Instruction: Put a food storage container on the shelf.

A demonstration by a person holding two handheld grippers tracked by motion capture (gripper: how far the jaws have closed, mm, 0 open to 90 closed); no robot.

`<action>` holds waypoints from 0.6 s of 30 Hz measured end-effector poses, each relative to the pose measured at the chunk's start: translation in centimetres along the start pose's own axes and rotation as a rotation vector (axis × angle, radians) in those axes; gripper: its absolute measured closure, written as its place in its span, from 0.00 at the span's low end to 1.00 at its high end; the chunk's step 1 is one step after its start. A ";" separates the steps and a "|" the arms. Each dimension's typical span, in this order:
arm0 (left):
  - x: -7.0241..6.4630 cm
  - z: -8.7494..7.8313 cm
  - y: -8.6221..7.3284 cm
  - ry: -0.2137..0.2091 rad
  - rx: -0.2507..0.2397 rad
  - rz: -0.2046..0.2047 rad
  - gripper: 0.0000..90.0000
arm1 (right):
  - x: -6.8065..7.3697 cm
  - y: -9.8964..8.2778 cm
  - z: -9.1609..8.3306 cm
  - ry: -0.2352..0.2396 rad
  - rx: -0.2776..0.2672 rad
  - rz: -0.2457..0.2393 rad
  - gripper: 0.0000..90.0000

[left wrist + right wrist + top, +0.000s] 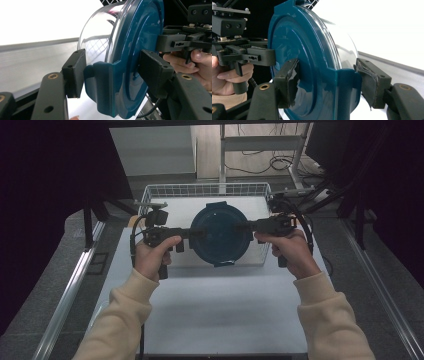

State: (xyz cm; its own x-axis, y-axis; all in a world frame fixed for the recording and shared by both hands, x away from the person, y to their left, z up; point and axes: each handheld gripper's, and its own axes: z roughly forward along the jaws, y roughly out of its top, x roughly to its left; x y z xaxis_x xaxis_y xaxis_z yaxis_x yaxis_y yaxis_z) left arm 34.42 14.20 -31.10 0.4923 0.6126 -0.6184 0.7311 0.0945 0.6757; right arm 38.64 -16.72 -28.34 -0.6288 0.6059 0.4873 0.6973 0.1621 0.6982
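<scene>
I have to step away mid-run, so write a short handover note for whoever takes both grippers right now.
Left gripper: shut on the left clip of the lidded container.
Right gripper: shut on the opposite clip.
Container: clear bowl with a blue lid, held between both grippers above the wire basket at the table's far edge.
Done: container gripped on both sides, lid on.
Left: probably carry it and set it down; keep both grips level.
</scene>
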 end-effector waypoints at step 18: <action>1.1 0.3 3.9 -0.006 -0.006 -0.003 0.44 | -0.5 3.9 0.6 -0.009 0.001 -0.009 0.41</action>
State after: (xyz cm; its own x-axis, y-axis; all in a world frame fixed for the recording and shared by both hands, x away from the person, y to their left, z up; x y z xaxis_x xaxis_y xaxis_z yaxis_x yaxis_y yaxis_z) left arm 37.96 15.01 -29.22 0.4928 0.6076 -0.6229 0.7299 0.1010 0.6760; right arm 41.89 -15.96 -26.13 -0.6319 0.6112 0.4765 0.6920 0.1682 0.7020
